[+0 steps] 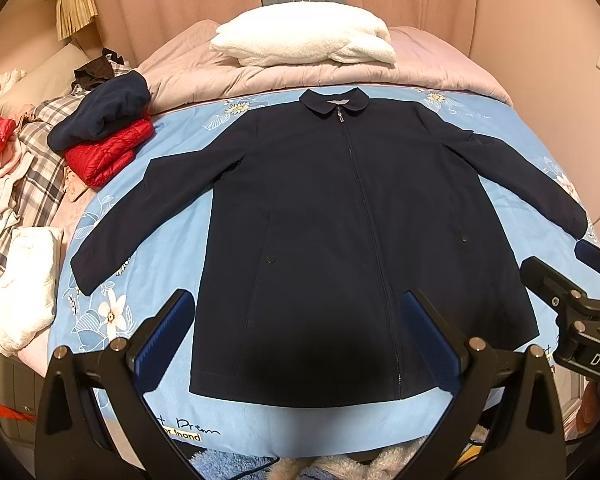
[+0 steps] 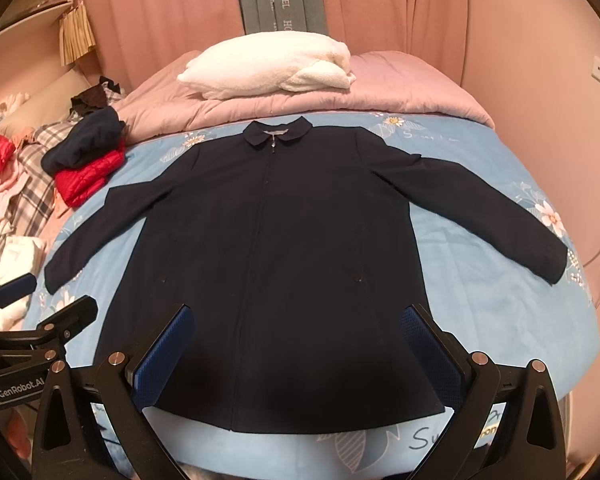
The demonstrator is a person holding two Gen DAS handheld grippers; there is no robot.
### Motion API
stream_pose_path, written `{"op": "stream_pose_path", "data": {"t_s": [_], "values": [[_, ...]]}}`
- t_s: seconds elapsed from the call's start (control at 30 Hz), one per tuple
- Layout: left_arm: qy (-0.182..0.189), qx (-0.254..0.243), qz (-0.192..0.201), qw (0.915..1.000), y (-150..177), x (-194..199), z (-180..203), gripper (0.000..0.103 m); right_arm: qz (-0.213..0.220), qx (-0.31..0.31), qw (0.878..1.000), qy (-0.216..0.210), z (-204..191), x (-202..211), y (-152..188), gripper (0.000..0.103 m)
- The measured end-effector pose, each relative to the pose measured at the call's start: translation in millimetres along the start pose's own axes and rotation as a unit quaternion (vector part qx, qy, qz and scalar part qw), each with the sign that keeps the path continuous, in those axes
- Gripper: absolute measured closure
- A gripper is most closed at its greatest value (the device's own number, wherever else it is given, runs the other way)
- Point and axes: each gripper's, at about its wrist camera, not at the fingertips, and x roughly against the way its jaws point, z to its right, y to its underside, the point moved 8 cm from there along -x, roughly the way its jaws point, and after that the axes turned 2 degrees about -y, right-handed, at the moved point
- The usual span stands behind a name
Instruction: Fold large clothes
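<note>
A dark navy zip jacket (image 1: pixel 320 208) (image 2: pixel 284 248) lies flat and face up on a blue flowered bedsheet (image 1: pixel 172 216) (image 2: pixel 480 300), collar at the far end, both sleeves spread outward. My left gripper (image 1: pixel 298 300) hovers open above the jacket's hem, left of the zip, with nothing between its blue pads. My right gripper (image 2: pixel 296 316) is open too, above the hem on the right half. In the left wrist view the right gripper's (image 1: pixel 576 256) fingers show at the right edge; in the right wrist view the left gripper's (image 2: pixel 48 296) fingers show at the left edge.
A folded white fleece (image 1: pixel 304 46) (image 2: pixel 268 66) rests on a pink quilt (image 1: pixel 432 68) at the bed's far end. Folded navy and red garments (image 1: pixel 108 136) (image 2: pixel 88 160) are stacked at the left. A heap of mixed clothes (image 1: pixel 16 168) lies further left. Pink curtains hang behind.
</note>
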Motion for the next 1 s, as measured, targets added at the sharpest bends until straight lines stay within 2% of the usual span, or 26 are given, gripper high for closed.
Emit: {"op": "stream_pose_path", "data": {"t_s": [0.67,0.8,0.83,0.9,1.0], "values": [[0.0,0.002,-0.004,1.0,1.1,-3.5,0.0,0.0,-0.002,0.001,1.0,-0.001,-0.3,-0.9,1.2,0.0],[0.01,0.006,-0.005,0.9999,0.6,-6.8,1.2,0.0,-0.001,-0.005,1.0,-0.009,-0.4,-1.2,1.8,0.0],[0.023,0.011,-0.006,0.9997,0.2,-8.5,2.1,0.0,-0.001,-0.011,1.0,-0.018,0.9,-2.4,1.9,0.0],[0.071,0.029,-0.01,0.997,-1.0,-13.8,5.8,0.0,-0.003,-0.039,0.997,-0.072,3.6,-5.7,3.5,0.0],[0.167,0.063,-0.02,0.9838,-1.4,-26.8,14.2,0.0,-0.011,-0.107,0.982,-0.155,22.1,-15.0,10.7,0.0]]}}
